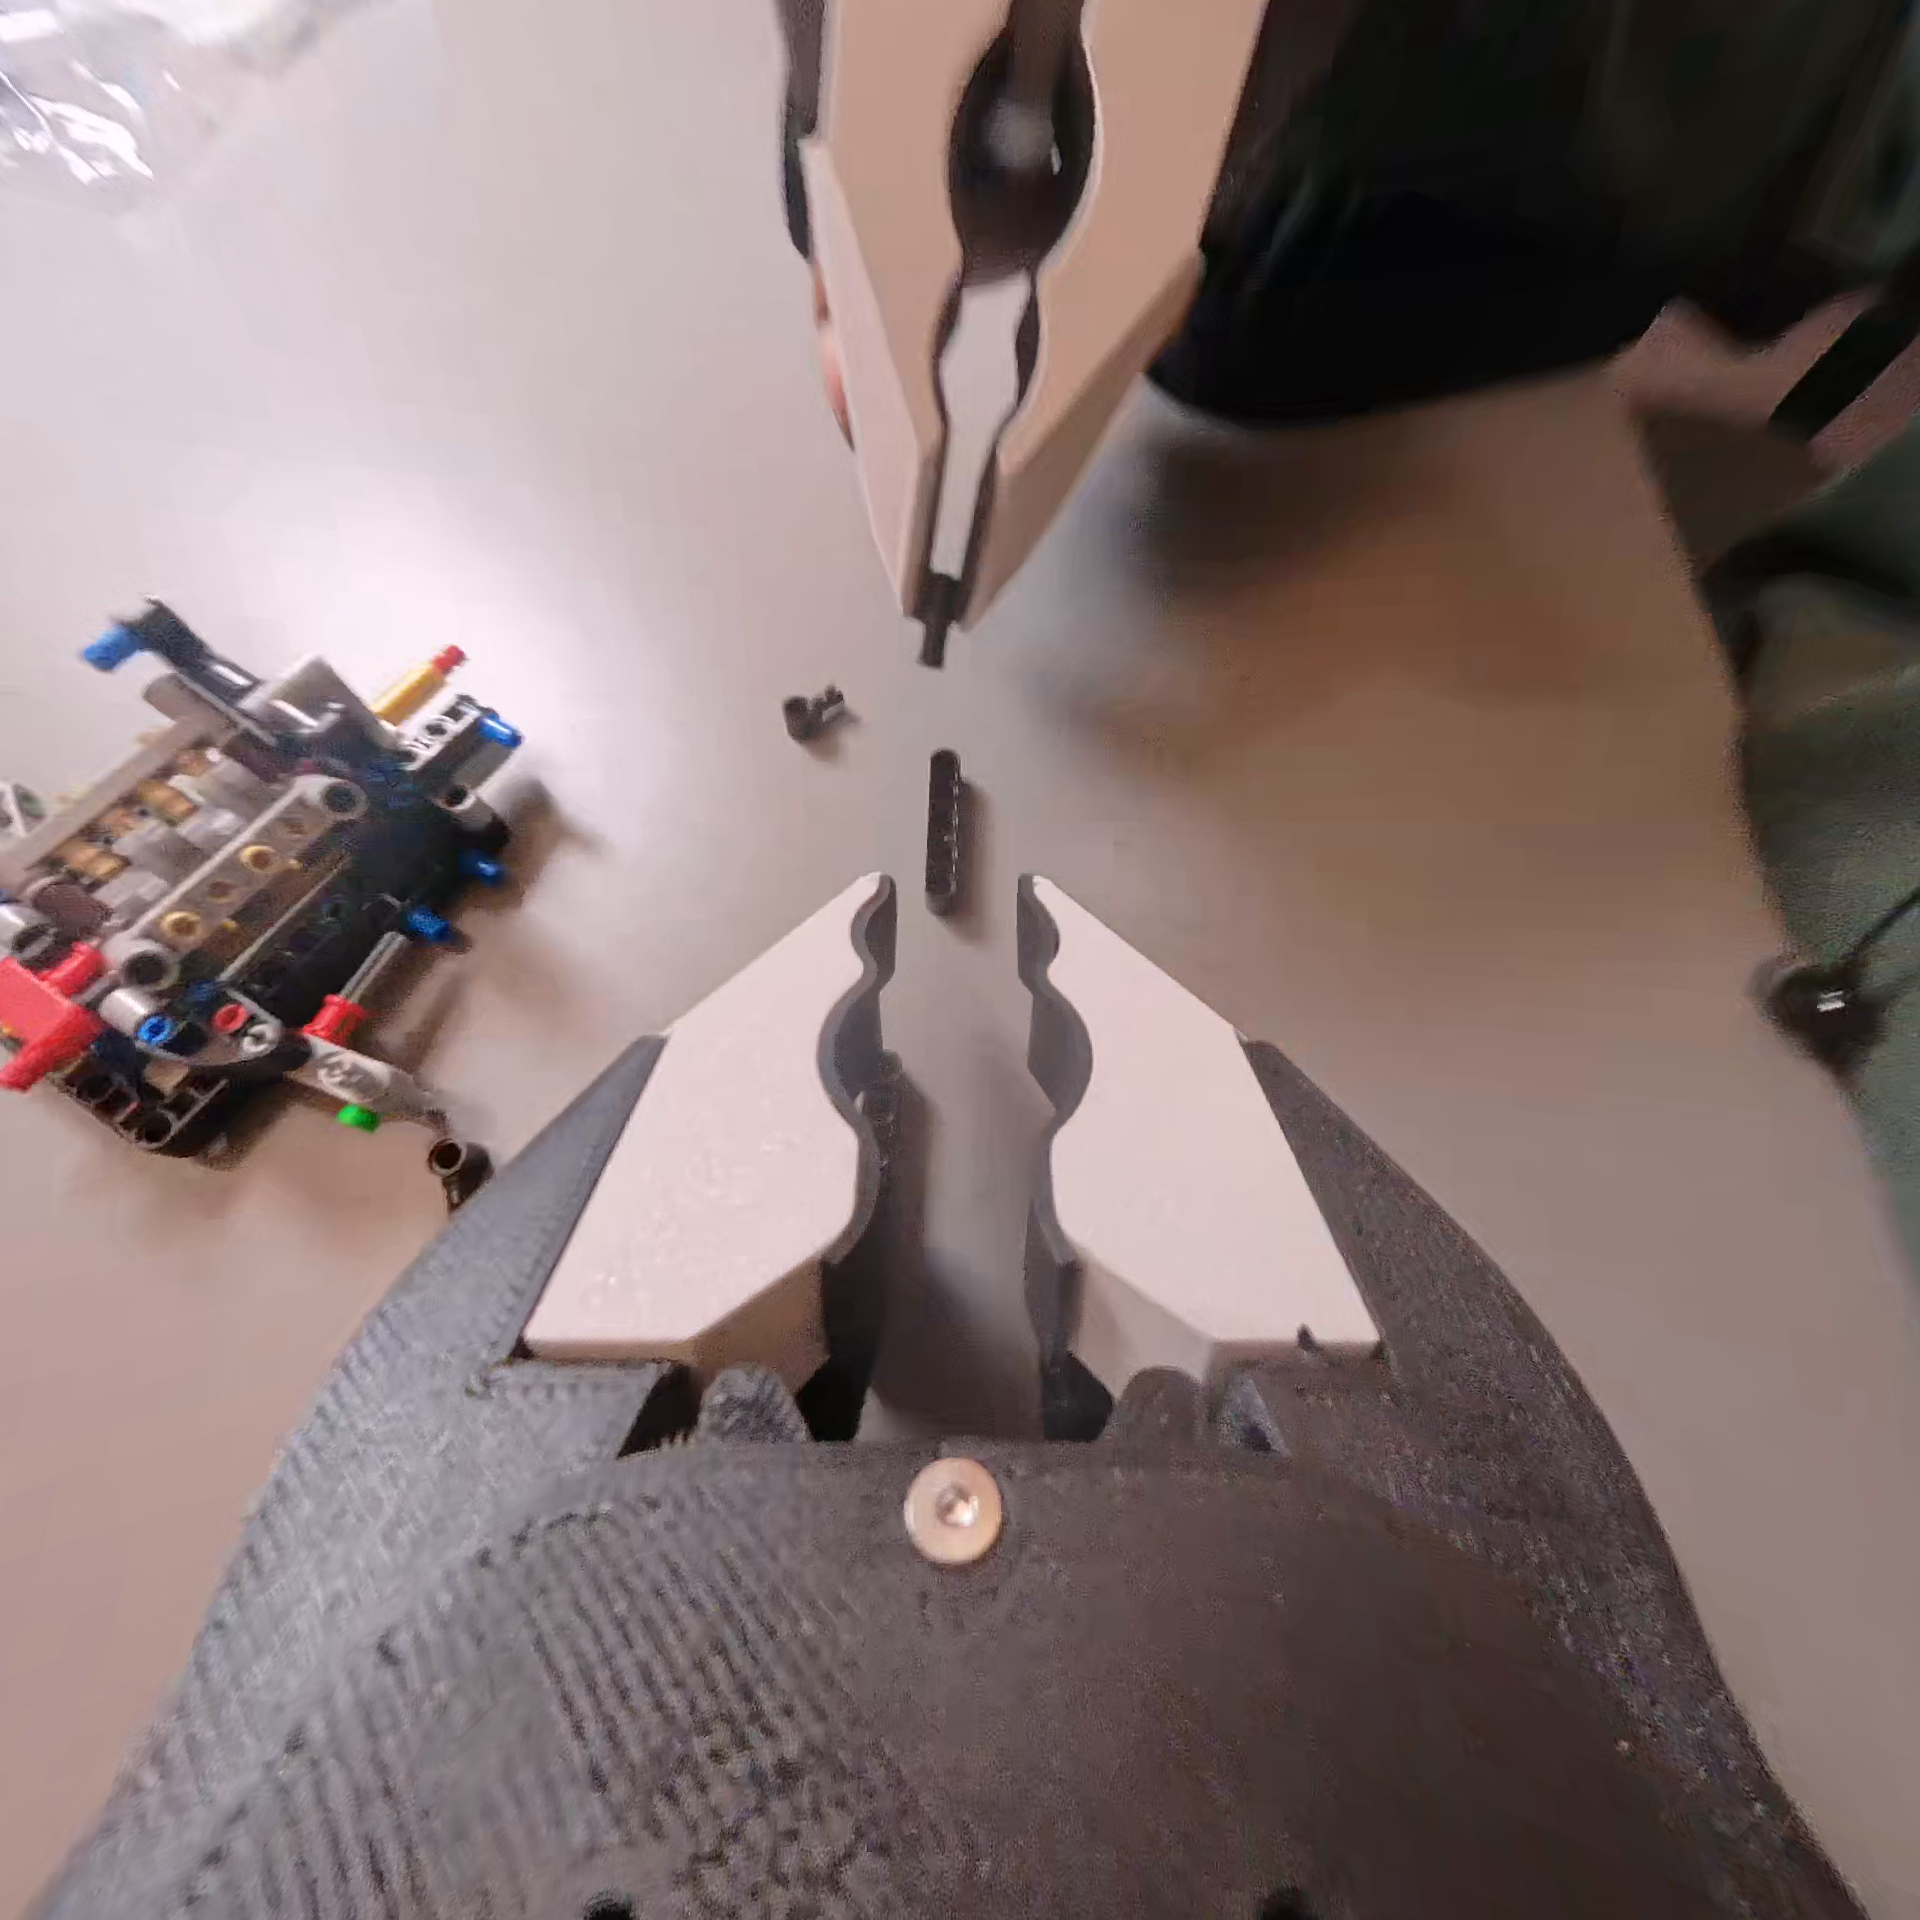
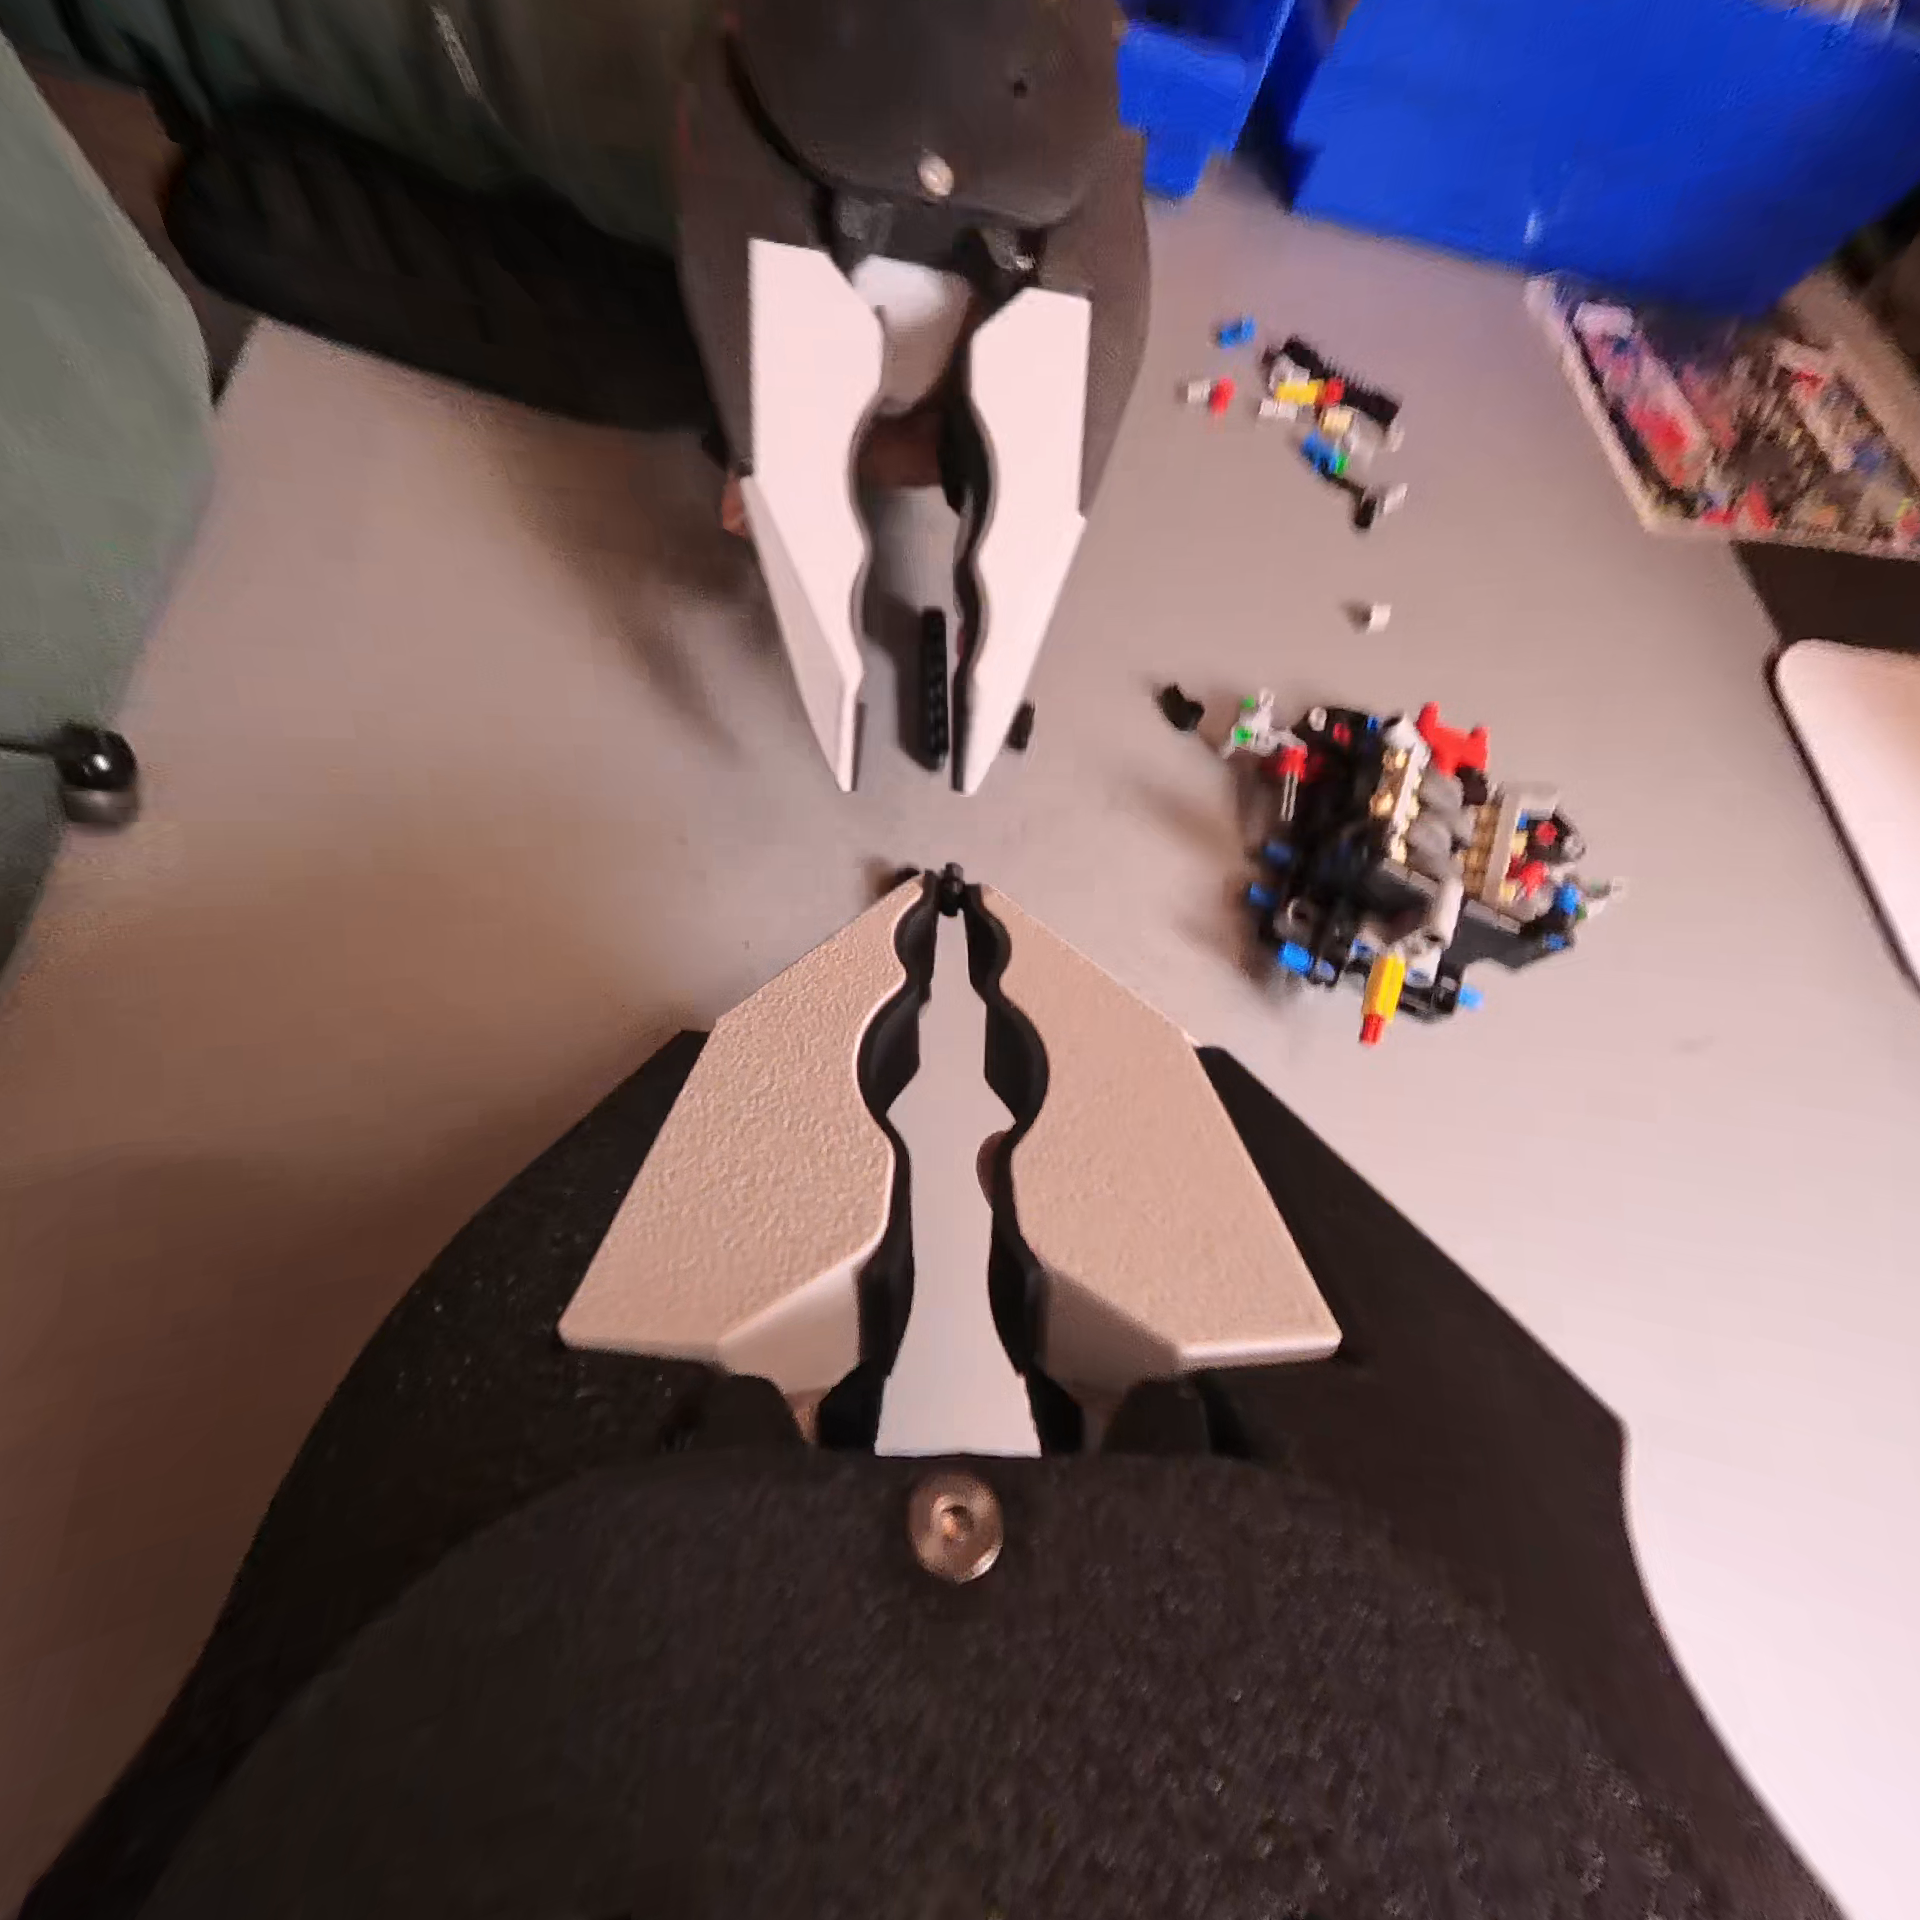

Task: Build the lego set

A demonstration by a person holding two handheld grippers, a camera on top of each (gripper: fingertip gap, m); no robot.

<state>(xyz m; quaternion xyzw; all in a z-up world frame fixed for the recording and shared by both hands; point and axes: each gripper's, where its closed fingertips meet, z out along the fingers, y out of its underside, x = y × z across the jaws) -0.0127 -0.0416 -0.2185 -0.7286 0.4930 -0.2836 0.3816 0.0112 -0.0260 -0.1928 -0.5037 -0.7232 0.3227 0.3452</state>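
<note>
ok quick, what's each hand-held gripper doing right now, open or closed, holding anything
Left hand-held gripper: open, holding nothing; the black beam lies on the table between its tips.
Right hand-held gripper: closed on a small black pin.

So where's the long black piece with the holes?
The long black piece lies flat on the table, just ahead of the open left gripper. The right gripper, pinching a small black peg, faces it from the far end.
</note>
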